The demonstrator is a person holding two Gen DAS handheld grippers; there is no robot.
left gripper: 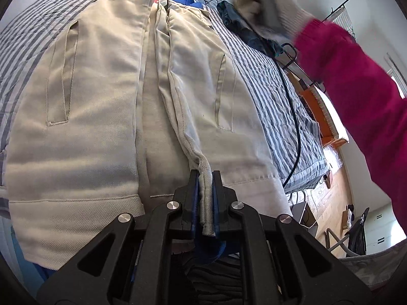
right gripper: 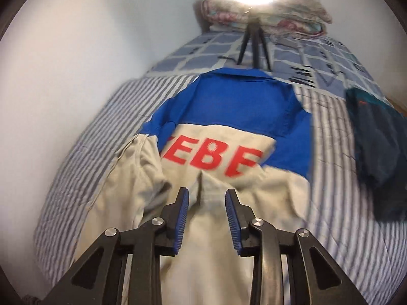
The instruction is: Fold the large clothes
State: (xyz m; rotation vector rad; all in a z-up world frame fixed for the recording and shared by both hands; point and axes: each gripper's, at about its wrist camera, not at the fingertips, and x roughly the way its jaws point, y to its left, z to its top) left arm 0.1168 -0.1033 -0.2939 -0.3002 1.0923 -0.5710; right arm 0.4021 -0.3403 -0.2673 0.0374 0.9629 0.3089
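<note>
Striped grey-and-white bedding (left gripper: 267, 81) covers the bed that carries everything; nearest, the left hand-held gripper (left gripper: 205, 198) is clamped on a thick hem edge of the beige-and-blue jacket (left gripper: 101, 101), which lies spread flat on the bed; the right hand-held gripper (right gripper: 206, 218) hangs above the jacket's beige part with its jaws partly apart and nothing between them; further off, red lettering (right gripper: 213, 160) crosses the jacket; a dark teal garment (right gripper: 376, 147) lies to the right; beyond stand a small black tripod (right gripper: 253, 48) and a folded quilt (right gripper: 287, 17).
</note>
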